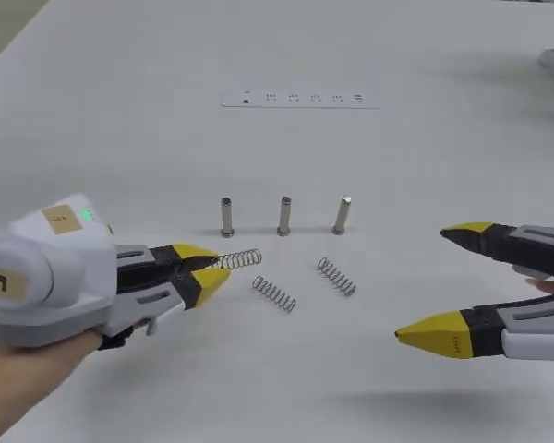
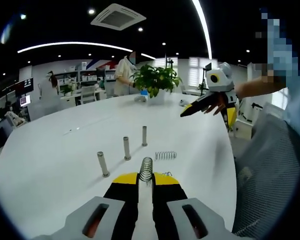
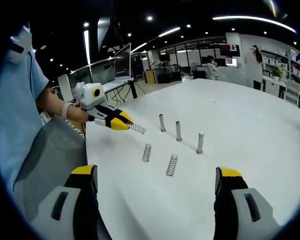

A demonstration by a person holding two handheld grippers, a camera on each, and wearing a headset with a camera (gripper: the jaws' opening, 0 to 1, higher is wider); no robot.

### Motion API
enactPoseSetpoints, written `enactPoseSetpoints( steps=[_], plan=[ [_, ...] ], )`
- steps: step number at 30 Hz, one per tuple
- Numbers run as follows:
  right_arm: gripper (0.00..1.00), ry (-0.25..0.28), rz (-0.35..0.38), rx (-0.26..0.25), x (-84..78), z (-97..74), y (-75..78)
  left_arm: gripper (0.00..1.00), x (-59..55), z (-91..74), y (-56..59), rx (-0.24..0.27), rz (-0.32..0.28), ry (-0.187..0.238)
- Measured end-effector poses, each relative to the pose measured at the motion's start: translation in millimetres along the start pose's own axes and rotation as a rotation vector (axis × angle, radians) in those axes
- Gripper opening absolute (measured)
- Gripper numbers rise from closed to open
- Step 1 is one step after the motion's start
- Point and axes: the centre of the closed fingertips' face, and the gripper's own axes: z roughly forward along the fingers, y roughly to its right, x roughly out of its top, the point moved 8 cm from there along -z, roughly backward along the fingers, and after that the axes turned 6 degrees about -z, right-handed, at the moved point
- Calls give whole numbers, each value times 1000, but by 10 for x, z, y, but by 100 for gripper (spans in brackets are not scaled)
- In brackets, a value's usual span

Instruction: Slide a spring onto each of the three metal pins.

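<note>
My left gripper (image 1: 206, 269) is clenched on one end of a coiled steel-wire spring (image 1: 241, 259). The rest of the coil juts past my yellow tips. It stops just short of the row of three short upright steel pins (image 1: 284, 215), nearest the row's left end as the head view shows it, and touches no pin.

My right gripper (image 1: 421, 284) is off the row's right end, its jaws spread wide with nothing between them.

Two more loose springs (image 1: 274, 293) lie flat on the white tabletop (image 1: 120, 138) on my side of the row, apart from each other and from the pins. A white power strip (image 1: 300, 99) lies well beyond the row.
</note>
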Motion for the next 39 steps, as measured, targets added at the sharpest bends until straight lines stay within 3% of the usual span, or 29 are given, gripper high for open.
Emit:
enactPoseSetpoints(
  steps=[8, 11, 12, 18, 21, 25, 27, 31, 33, 39],
  plan=[
    [90, 4, -39, 61, 183, 43, -58, 2, 112, -33, 126, -79, -41, 47],
    [83, 13, -17, 81, 214, 60, -65, 2, 135, -43, 165, -98, -41, 54],
    [80, 24, 8, 109, 229, 72, -89, 2, 143, -46, 176, -103, -46, 57],
    [70, 9, 16, 159, 256, 196, -155, 2, 211, -61, 228, -118, -47, 81],
    [59, 17, 102, 216, 265, 286, -210, 2, 253, -64, 258, -124, -42, 92],
    [60, 31, 223, 203, 269, 416, -204, 2, 296, -62, 276, -123, -38, 109],
    [58, 66, 239, 210, 296, 457, -210, 2, 305, -54, 280, -124, -37, 112],
    [56, 141, 344, 210, 378, 534, -207, 2, 317, -38, 284, -124, -40, 119],
    [49, 160, 375, 215, 394, 555, -189, 2, 325, -31, 294, -127, -40, 124],
    [43, 229, 510, 229, 422, 606, -157, 2, 363, -21, 311, -130, -40, 140]
  ],
)
